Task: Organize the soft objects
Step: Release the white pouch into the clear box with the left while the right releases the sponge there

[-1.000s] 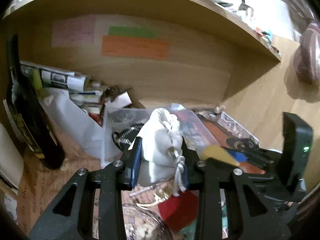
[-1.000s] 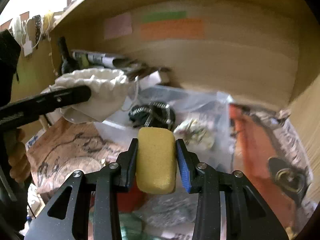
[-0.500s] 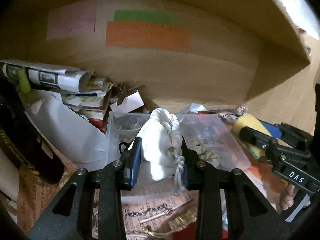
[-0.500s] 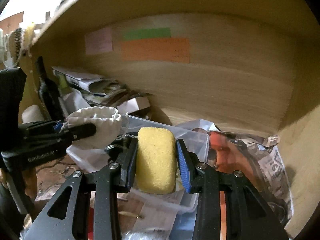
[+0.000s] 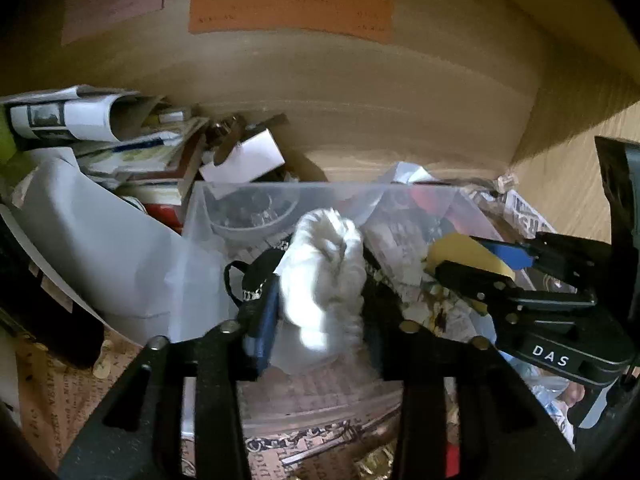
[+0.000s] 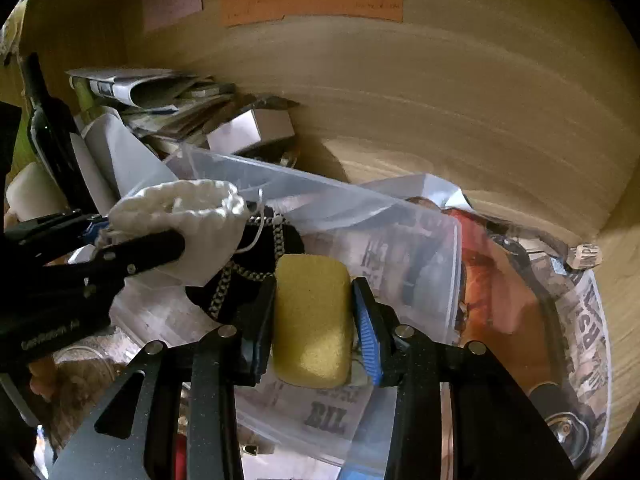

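My left gripper (image 5: 320, 312) is shut on a white drawstring cloth pouch (image 5: 324, 276) and holds it over the clear plastic bin (image 5: 240, 192). In the right wrist view the pouch (image 6: 184, 216) hangs at the left over the bin (image 6: 400, 216). My right gripper (image 6: 314, 320) is shut on a yellow sponge (image 6: 312, 320), also above the bin. The sponge shows in the left wrist view (image 5: 464, 252) at the right. A black beaded item (image 6: 248, 256) lies inside the bin beneath both.
The bin sits in a wooden shelf recess with coloured notes (image 5: 288, 8) on the back wall. A paper stack (image 5: 132, 144) and small white box (image 5: 244, 160) stand left of it. A dark bottle (image 6: 52, 128) stands far left. Newspaper (image 6: 588, 320) lies right.
Both grippers have moved forward and down toward the bin, each still holding its object. The sponge now hangs over the bin's inside, close beside the pouch.
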A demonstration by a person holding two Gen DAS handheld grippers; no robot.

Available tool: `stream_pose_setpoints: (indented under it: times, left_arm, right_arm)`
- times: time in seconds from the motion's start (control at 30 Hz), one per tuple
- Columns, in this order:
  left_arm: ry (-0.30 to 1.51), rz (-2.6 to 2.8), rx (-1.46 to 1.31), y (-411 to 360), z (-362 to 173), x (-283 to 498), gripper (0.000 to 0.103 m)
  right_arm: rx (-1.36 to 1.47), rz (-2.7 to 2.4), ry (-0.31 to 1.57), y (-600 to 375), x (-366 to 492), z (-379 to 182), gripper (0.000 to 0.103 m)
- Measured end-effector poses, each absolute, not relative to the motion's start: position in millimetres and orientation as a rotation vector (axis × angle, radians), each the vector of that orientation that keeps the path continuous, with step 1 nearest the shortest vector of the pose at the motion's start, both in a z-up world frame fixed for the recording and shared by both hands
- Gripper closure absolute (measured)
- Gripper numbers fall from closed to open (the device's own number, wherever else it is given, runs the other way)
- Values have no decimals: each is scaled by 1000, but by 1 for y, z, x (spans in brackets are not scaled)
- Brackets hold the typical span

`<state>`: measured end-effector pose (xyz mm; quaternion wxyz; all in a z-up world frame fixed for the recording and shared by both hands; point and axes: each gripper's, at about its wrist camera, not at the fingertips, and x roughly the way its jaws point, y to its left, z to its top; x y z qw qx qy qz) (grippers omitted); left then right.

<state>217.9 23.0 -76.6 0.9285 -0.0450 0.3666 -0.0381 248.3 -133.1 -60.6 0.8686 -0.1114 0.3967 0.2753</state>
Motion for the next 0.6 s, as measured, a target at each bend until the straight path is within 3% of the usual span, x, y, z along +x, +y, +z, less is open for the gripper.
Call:
stream_pose_setpoints:
  times: [0.07,0.23,0.6]
  left_arm:
    - [751,-74,-93,22,-77,216,46]
    - [730,-72,-73,19,-71,206,36]
    - [602,-79,-68,21,-29,158,17]
  right_arm:
    - [-238,576,840,-133,248,-61,66]
    - [-239,558,811,-136,245,-55,47]
    - [-224,554,632,-154,199,-4,33]
